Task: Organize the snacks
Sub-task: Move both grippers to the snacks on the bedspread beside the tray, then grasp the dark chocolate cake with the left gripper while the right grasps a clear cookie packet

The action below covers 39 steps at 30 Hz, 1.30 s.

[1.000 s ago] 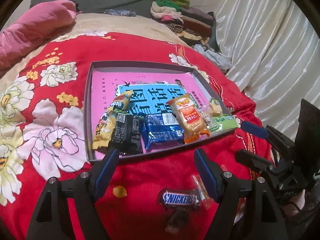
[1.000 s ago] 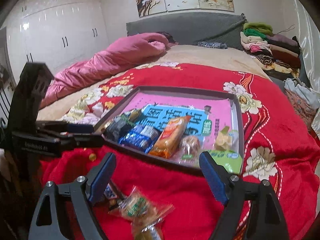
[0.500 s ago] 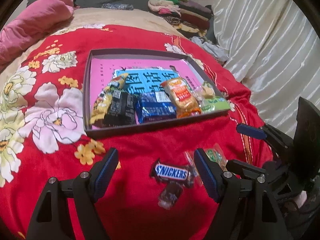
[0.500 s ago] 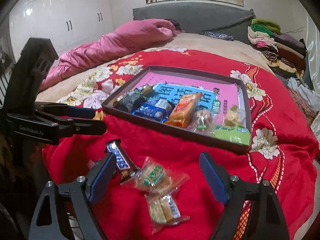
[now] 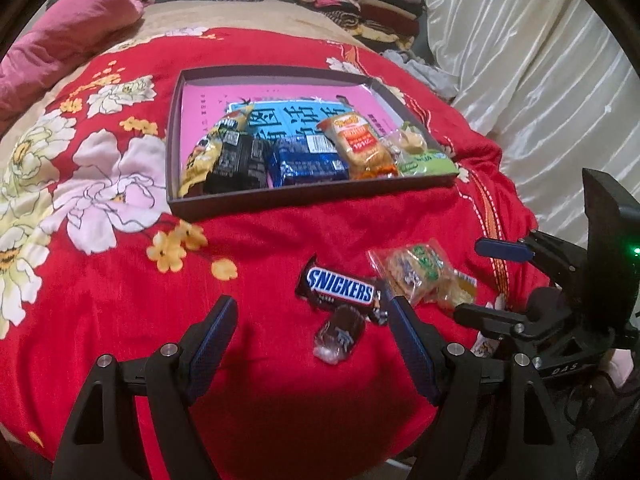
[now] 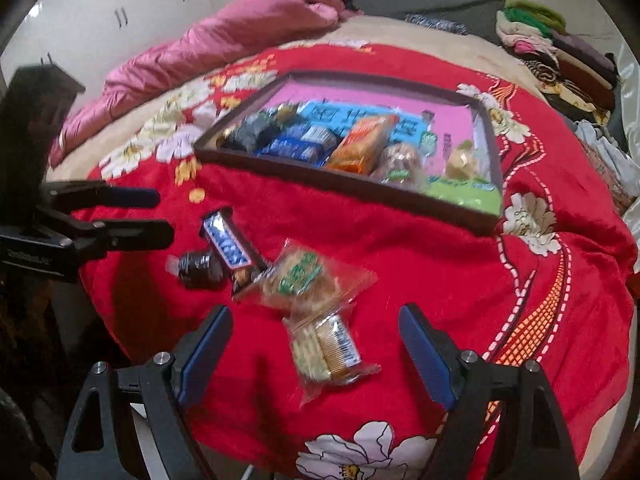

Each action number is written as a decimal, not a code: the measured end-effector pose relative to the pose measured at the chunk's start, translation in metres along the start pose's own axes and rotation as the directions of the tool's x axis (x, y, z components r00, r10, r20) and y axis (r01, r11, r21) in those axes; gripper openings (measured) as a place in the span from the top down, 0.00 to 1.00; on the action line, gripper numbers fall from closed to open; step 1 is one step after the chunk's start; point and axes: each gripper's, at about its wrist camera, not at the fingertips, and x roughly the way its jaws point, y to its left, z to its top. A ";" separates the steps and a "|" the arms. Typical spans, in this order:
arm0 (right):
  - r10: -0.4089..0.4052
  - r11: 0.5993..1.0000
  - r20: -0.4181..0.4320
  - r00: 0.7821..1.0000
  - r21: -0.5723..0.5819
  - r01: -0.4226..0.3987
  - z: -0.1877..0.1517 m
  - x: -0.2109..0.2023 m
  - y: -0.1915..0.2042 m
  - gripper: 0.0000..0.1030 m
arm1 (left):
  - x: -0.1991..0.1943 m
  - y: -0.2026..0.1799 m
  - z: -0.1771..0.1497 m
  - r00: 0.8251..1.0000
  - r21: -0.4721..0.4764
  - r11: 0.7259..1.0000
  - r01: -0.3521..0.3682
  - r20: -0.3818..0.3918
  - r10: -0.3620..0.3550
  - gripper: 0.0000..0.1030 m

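A dark tray (image 5: 304,196) (image 6: 344,184) with a pink and blue printed base holds several snack packs along its near side. Loose on the red blanket lie a Snickers bar (image 5: 340,290) (image 6: 230,246), a dark wrapped candy (image 5: 340,332) (image 6: 198,268), a clear cracker pack with a green label (image 5: 418,268) (image 6: 304,276) and a second clear cracker pack (image 6: 326,350). My left gripper (image 5: 310,322) is open and empty, with the Snickers bar and candy between its fingers. My right gripper (image 6: 316,330) is open and empty around the second cracker pack.
The red flowered blanket (image 5: 120,280) covers a bed whose near edge drops off below the grippers. A pink duvet (image 6: 224,40) lies at the back left. Folded clothes (image 5: 360,4) are stacked at the back right, beside white curtains (image 5: 540,60).
Both grippers have pulled back from the tray toward the near edge of the bed. The loose snacks now lie between and ahead of the fingers. Both stay open.
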 end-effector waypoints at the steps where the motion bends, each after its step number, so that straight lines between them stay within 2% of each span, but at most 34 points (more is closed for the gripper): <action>1: -0.009 1.000 -0.013 1.000 -0.012 0.009 -0.001 0.002 0.003 0.18 | 0.000 -0.001 -0.002 1.000 0.003 1.000 -0.002 -0.004 0.002 0.24; 5: -0.016 0.999 -0.046 0.999 -0.039 0.014 -0.003 0.010 0.007 0.20 | 0.002 -0.003 -0.006 1.000 0.007 1.000 0.003 -0.016 -0.003 0.24; 12: -0.014 0.999 -0.090 0.996 -0.042 0.010 -0.005 0.019 0.006 0.38 | 0.009 -0.009 -0.010 0.999 0.025 0.999 0.025 -0.037 -0.024 0.24; 18: -0.025 0.999 -0.122 0.992 -0.047 0.020 -0.006 0.027 0.006 0.44 | 0.019 -0.014 -0.014 0.998 0.049 0.998 0.040 -0.056 -0.037 0.24; 22: -0.019 1.000 -0.128 0.992 -0.003 0.019 -0.006 0.028 -0.003 0.55 | 0.026 -0.017 -0.016 0.996 0.051 0.997 0.057 -0.065 -0.054 0.33; 25: -0.019 1.000 -0.124 0.992 0.021 0.022 -0.006 0.027 -0.008 0.60 | 0.032 -0.016 -0.015 0.996 0.052 0.997 0.063 -0.073 -0.059 0.39; 30: -0.035 0.998 -0.107 0.994 0.050 0.040 -0.005 0.023 -0.015 0.63 | 0.040 -0.020 -0.014 0.994 0.060 0.995 0.078 -0.083 -0.073 0.48; 35: -0.043 0.992 -0.089 0.995 0.115 0.053 -0.004 0.019 -0.029 0.63 | 0.050 -0.022 -0.012 0.993 0.066 0.995 0.073 -0.096 -0.067 0.62; 39: -0.039 0.987 -0.097 0.995 0.151 0.053 -0.004 0.021 -0.037 0.63 | 0.054 -0.019 -0.012 0.992 0.057 0.995 0.076 -0.107 -0.070 0.63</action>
